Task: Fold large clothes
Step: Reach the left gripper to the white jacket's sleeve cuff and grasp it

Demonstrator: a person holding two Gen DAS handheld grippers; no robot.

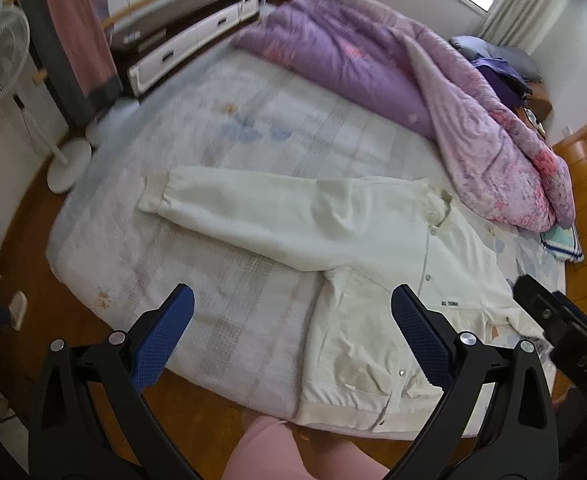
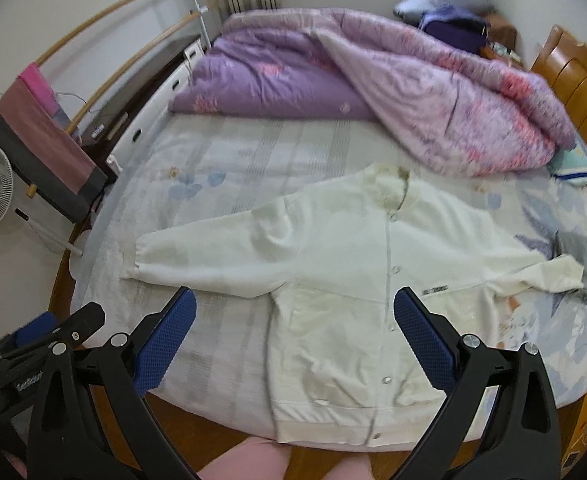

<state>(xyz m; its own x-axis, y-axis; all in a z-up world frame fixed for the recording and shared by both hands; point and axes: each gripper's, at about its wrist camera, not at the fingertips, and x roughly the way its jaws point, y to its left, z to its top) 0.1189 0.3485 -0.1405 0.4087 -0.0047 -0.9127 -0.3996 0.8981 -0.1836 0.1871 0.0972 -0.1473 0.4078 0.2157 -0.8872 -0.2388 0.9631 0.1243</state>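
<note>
A cream button-front jacket (image 2: 333, 264) lies flat, front up, on the bed (image 2: 253, 152), its hem at the near edge and both sleeves spread out sideways. The left wrist view shows the jacket (image 1: 373, 248) with its left sleeve stretched toward the bed's left side. My left gripper (image 1: 293, 320) hovers open above the near edge, left of the jacket's body, holding nothing. My right gripper (image 2: 295, 320) hangs open over the jacket's lower front, also empty. Each gripper shows at the edge of the other's view.
A bunched purple quilt (image 2: 373, 92) fills the far half of the bed. A wooden headboard (image 2: 573, 92) stands at the right. A white fan (image 1: 1, 56) and a rack with hanging cloth (image 1: 77, 40) stand at the left. The person's pink-clad knees (image 2: 253, 460) are at the bed's near edge.
</note>
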